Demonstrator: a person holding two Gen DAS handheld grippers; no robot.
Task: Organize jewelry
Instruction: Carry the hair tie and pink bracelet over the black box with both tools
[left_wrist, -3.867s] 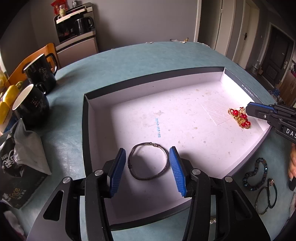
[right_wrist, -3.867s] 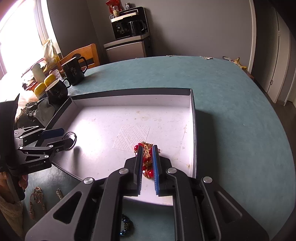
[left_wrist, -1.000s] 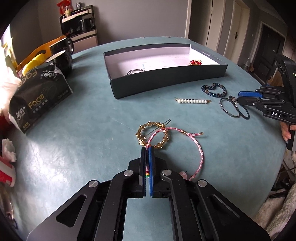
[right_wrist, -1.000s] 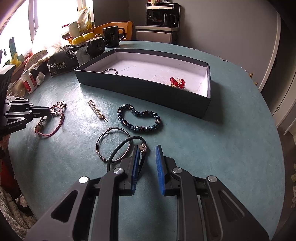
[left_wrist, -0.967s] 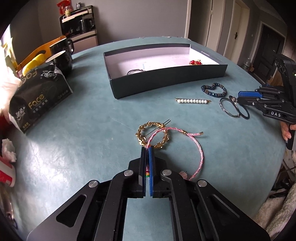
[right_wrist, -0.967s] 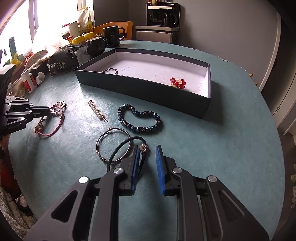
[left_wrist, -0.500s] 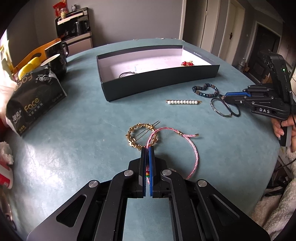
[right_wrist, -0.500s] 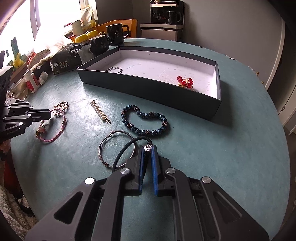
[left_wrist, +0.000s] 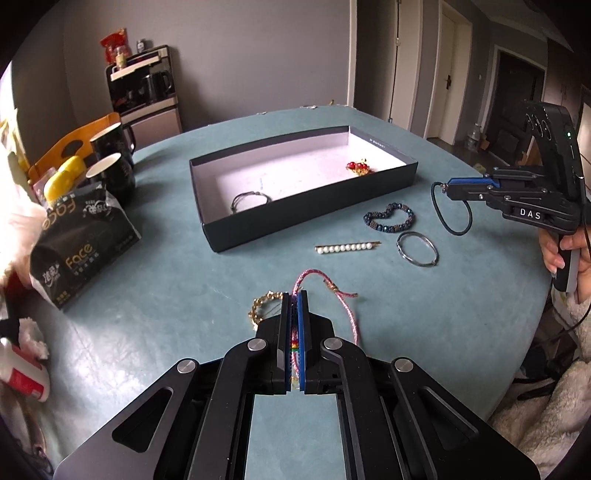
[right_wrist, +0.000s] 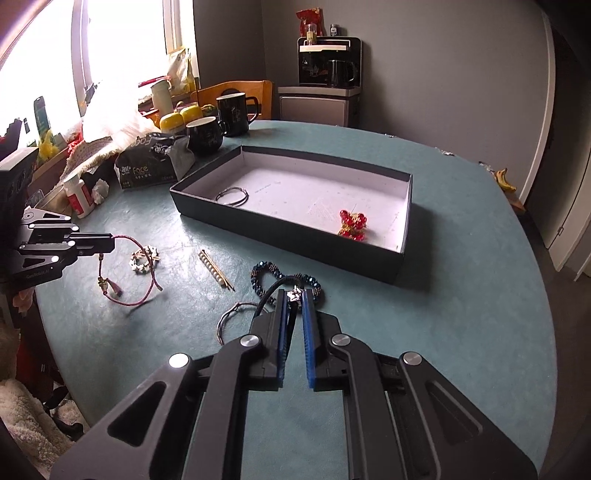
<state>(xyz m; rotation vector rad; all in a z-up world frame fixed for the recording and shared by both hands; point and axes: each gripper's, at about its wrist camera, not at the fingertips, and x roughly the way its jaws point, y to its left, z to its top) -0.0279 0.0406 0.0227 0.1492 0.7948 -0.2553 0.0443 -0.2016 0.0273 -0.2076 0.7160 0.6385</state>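
Observation:
My left gripper (left_wrist: 294, 295) is shut on a pink cord bracelet (left_wrist: 343, 295), which hangs from it above the table (right_wrist: 147, 291). A gold wreath piece (left_wrist: 262, 301) lies just left of the tips. My right gripper (right_wrist: 293, 295) is shut on a black cord loop (right_wrist: 267, 293) with a small silver charm; the loop dangles from it in the left wrist view (left_wrist: 452, 229). The dark box (left_wrist: 306, 218) with a white inside holds a wire bangle (left_wrist: 249, 201) and a red-and-gold piece (left_wrist: 358, 167). Between the grippers and the box lie a pearl hairpin (left_wrist: 347, 248), a blue bead bracelet (left_wrist: 388, 221) and a metal bangle (left_wrist: 417, 249).
A black tissue pack (left_wrist: 81, 240) and two dark mugs (left_wrist: 114, 177) stand left of the box. A small white bottle (right_wrist: 79, 199) and clutter sit at the table's left edge. A person's hand (left_wrist: 565, 251) holds the right gripper at the table's right rim.
The right gripper shut on the black cord and lifted it off the table. The left gripper rose with the pink bracelet, which now hangs. The gold wreath stayed put.

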